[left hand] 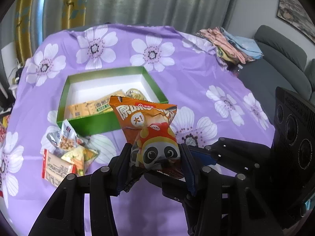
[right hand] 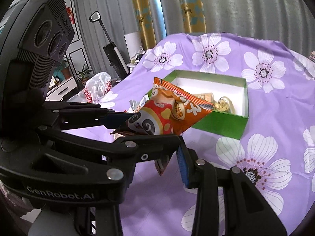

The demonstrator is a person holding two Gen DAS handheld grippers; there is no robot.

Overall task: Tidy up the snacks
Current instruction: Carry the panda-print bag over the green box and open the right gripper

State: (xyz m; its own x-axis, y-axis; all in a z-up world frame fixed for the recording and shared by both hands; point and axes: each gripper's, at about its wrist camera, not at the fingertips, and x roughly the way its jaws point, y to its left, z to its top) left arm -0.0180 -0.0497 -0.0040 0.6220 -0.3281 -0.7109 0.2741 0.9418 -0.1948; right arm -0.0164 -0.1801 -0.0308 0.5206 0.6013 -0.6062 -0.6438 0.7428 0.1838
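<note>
Left gripper (left hand: 155, 161): jaws partly closed, pads pinching the lower panda end of an orange snack packet (left hand: 145, 122), which stands up above the table.
Right gripper (right hand: 157, 157): jaws narrowed; a dark brown wrapper (right hand: 162, 165) hangs between its fingers, though whether the pads actually press it I cannot tell.
Green box (left hand: 102, 123): open on the purple flowered cloth (left hand: 196, 78), holding yellow biscuit packs (left hand: 92, 107) and a round gold-wrapped sweet (left hand: 134, 94); the far half is bare.
Loose snacks (left hand: 67, 153): small pile on the cloth just beside the box's near-left corner.
Step, as I judge it: carrying the orange packet to the box.
Risk: the puffy packet is held by one end only, so it may swivel or slip out.
Risk: the two grippers sit close together; they could knock each other over the box.
</note>
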